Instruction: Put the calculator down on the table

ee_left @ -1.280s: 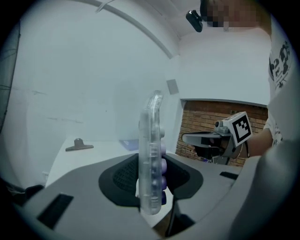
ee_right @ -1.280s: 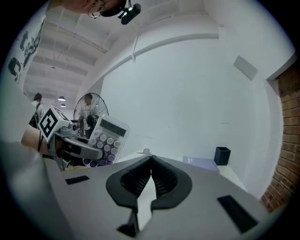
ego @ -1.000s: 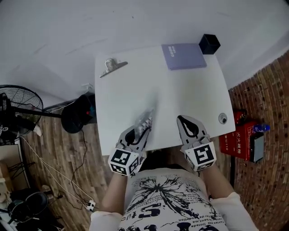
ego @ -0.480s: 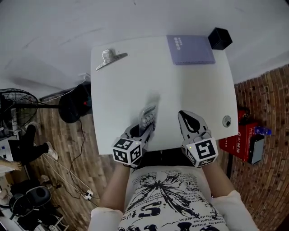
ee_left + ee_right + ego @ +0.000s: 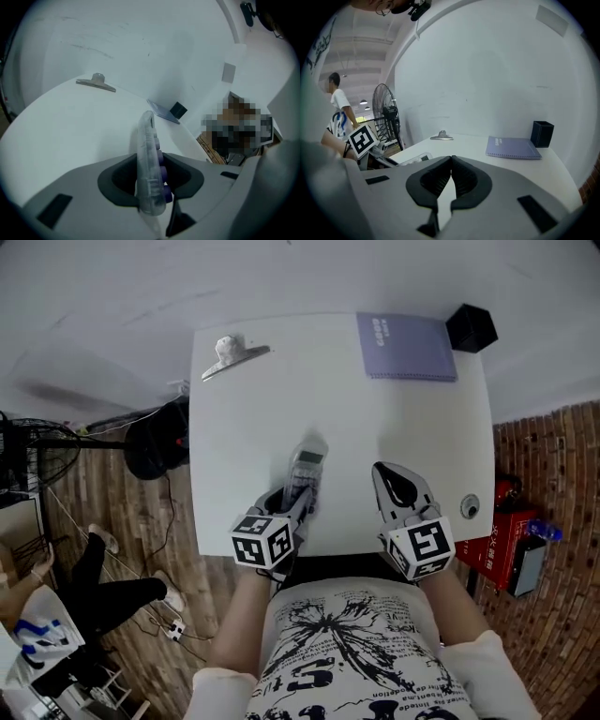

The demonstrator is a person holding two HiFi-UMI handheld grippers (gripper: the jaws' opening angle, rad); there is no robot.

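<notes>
The calculator sits between the jaws of the left claw, low over the surface near its front edge. The jaws are opening, but the pads seem to press both its faces. I cannot tell if it already rests down. It looks like thin, stiff plastic, probably light and a little slippery, so I would grip it across the flat faces at one end. The right claw is closed and empty at the same edge.
</notes>
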